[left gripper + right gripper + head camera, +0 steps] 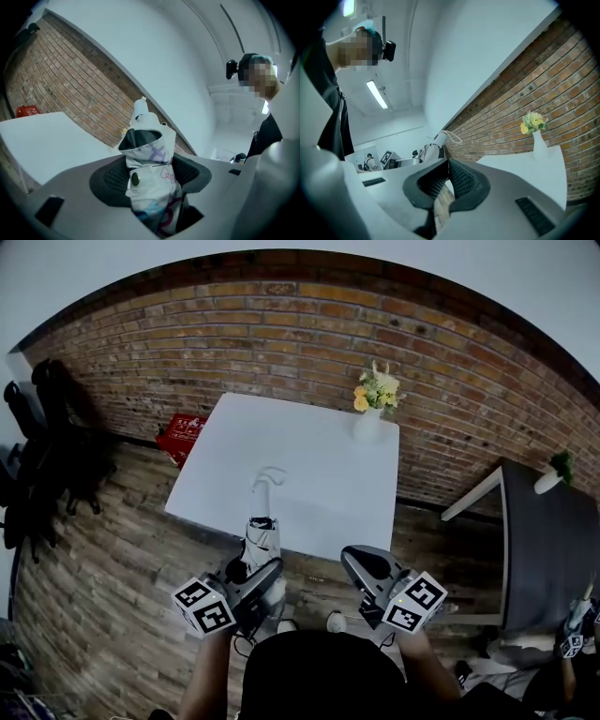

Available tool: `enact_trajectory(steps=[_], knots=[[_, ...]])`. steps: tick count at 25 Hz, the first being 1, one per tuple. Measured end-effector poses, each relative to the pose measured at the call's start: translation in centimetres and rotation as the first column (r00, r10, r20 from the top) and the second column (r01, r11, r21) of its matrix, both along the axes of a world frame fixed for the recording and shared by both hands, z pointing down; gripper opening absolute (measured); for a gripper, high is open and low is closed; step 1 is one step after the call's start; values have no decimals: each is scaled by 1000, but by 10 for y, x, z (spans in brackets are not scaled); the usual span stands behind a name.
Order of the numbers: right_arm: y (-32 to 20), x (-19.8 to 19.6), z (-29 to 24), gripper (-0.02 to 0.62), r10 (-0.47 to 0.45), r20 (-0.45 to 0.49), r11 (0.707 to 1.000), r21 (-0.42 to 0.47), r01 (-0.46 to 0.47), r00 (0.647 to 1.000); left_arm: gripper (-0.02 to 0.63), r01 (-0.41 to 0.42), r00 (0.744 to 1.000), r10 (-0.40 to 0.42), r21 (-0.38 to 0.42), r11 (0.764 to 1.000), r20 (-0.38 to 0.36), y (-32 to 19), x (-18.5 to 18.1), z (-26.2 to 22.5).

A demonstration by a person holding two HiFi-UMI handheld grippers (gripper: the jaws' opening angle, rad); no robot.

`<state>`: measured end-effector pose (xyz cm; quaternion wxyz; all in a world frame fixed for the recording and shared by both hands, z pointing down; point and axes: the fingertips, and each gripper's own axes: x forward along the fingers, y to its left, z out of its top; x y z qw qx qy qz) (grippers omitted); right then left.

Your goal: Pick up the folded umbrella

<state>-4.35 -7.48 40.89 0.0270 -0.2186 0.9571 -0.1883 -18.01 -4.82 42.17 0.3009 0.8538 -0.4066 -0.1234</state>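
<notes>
L gripper (255, 579) nearest: jaws clamped on folded umbrella (262, 538), white w/ printed marks, held in the air by the table's near edge. R gripper (367, 570) beside it, jaws together, empty. Beyond: white table (319, 465), flower vase (368, 418) at far corner, brick wall (281, 334).

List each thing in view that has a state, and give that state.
folded umbrella: folded, upright, gripped by the left claw
left claw: shut on the folded umbrella
right claw: shut, empty
vase: upright on the table, flowers in it
</notes>
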Motion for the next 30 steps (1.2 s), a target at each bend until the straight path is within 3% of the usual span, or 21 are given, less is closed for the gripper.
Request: enact_trajectory(steps=[9, 30], knots=[[-13, 6, -18, 21, 39, 54, 999, -12, -38, 998, 273, 10, 998, -7, 53, 999, -61, -7, -21, -19], [5, 10, -13, 21, 37, 32, 999, -15, -36, 999, 273, 2, 998, 1, 56, 998, -68, 9, -14, -18]])
